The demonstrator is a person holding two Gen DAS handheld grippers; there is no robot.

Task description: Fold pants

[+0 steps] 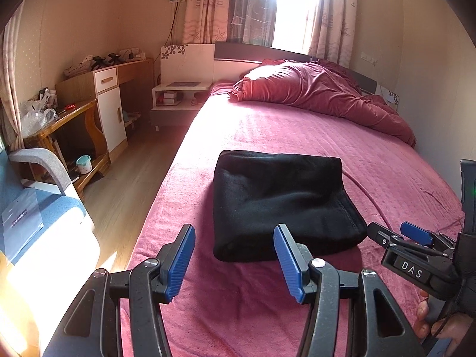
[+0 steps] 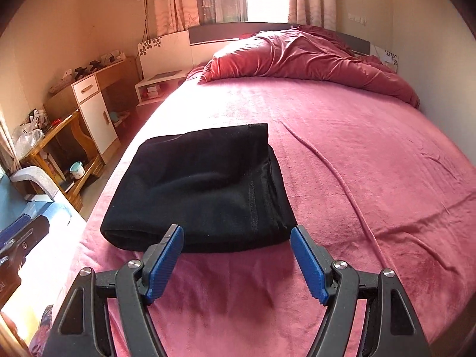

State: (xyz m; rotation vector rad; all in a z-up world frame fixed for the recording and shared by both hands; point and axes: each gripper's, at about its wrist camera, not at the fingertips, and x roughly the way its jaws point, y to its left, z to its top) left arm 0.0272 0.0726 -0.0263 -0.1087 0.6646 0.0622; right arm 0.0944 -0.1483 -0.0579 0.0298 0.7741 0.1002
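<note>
Black pants (image 1: 279, 205) are seen fully folded on the bed (image 1: 297, 131), left gripper (image 1: 235, 263) and right gripper (image 2: 236, 263) held wide and empty; likely only withdrawal is needed.

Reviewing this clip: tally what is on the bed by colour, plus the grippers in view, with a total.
Black: 1, the folded pants
Red: 1, the bunched quilt at the headboard end
Grippers: 2, the left gripper and the right gripper, both open and empty, neither touching the pants
Total: 4
</note>
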